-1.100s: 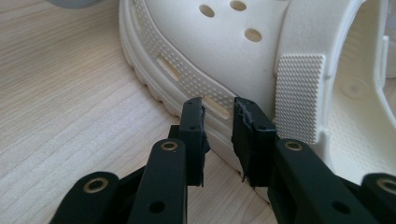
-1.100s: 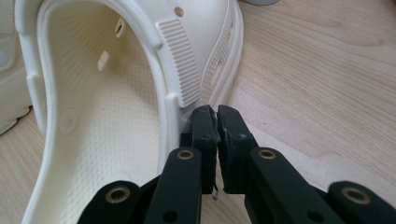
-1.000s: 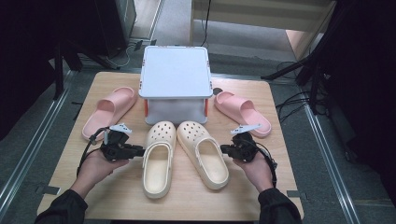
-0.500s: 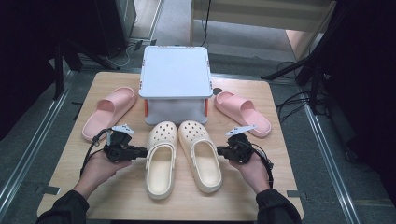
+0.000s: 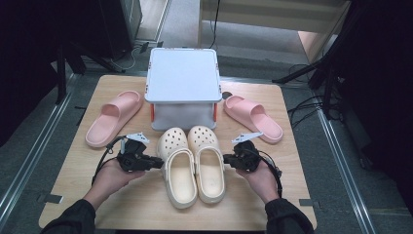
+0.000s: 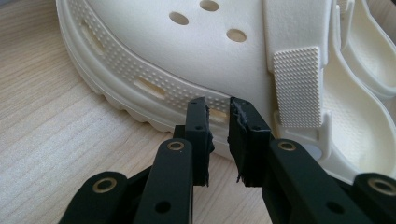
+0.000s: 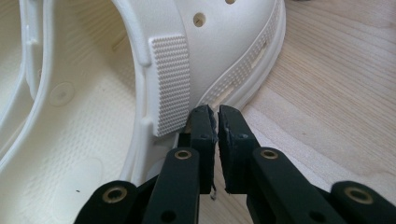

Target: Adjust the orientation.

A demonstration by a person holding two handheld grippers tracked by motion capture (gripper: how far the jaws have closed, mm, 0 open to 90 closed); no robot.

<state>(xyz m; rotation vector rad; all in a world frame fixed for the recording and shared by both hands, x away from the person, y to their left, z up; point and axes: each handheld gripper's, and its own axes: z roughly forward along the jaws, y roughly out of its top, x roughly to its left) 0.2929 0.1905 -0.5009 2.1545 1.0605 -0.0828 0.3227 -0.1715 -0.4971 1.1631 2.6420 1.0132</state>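
Clogs sit side by side mid-table: from above we see the left clog and right clog between our left gripper and right gripper. Our left gripper view shows jaws slightly apart, tips against the clog's side, gripping nothing. Our right gripper view shows jaws nearly closed, empty, at the sole edge.

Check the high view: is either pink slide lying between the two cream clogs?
No: the pink slides lie beside the box, and the clogs sit side by side.
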